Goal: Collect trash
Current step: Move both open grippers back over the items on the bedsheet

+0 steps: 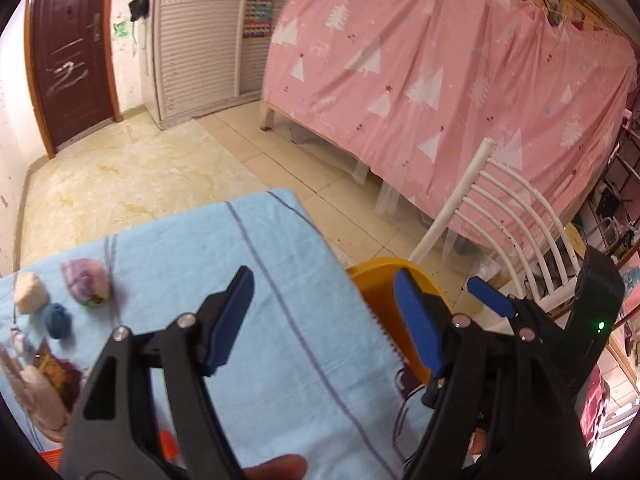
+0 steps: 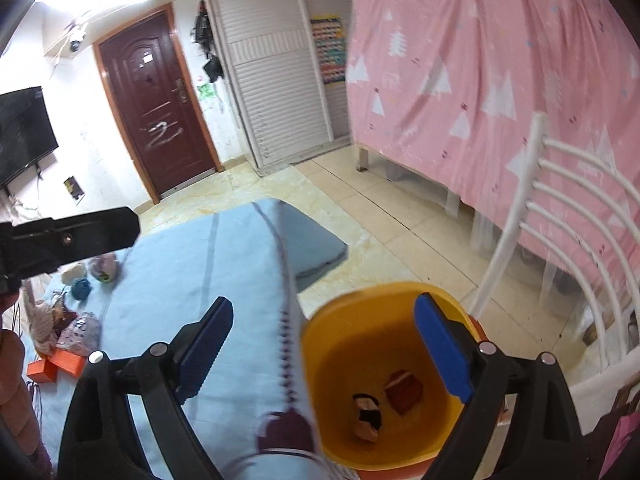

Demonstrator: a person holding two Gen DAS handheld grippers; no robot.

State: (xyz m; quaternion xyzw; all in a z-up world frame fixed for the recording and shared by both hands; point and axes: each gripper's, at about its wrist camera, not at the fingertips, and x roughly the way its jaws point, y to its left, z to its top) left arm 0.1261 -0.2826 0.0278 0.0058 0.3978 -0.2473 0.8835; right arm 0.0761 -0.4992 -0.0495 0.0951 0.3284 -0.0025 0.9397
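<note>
Both tools stand with jaws apart and nothing between them. Right tool [image 2: 324,350] hangs above the table edge and the yellow bin [image 2: 348,436], one blue pad over the cloth, the other over the bin mouth. Left tool [image 1: 324,320] hovers over the blue cloth [image 1: 224,256] covering the table, also empty.

Bin sits just beside the table's right edge, in front of a white chair [image 2: 560,216]. Two scraps already lie on its floor: a reddish wrapper [image 2: 404,394] and a pale crumpled piece [image 2: 366,416].

Remaining candidates lie at the far left of the table: a cream wad [image 1: 29,293], a blue wad [image 1: 56,318], a lilac bundle [image 1: 86,282], well apart from the bin. Nearer the person, a heap of fabric and an orange box [image 2: 60,366]; contents unclear.

Judgement: collection partly done, next pick pending.

Risks:
- Wads look soft and light; a shallow pinch could slip or squeeze one out sideways.
- Pads closing low may catch the cloth and drag it, shifting everything on it.
- Long carry across to the bin; an early release would land trash on the floor.
- Both tools close together; they could collide.
</note>
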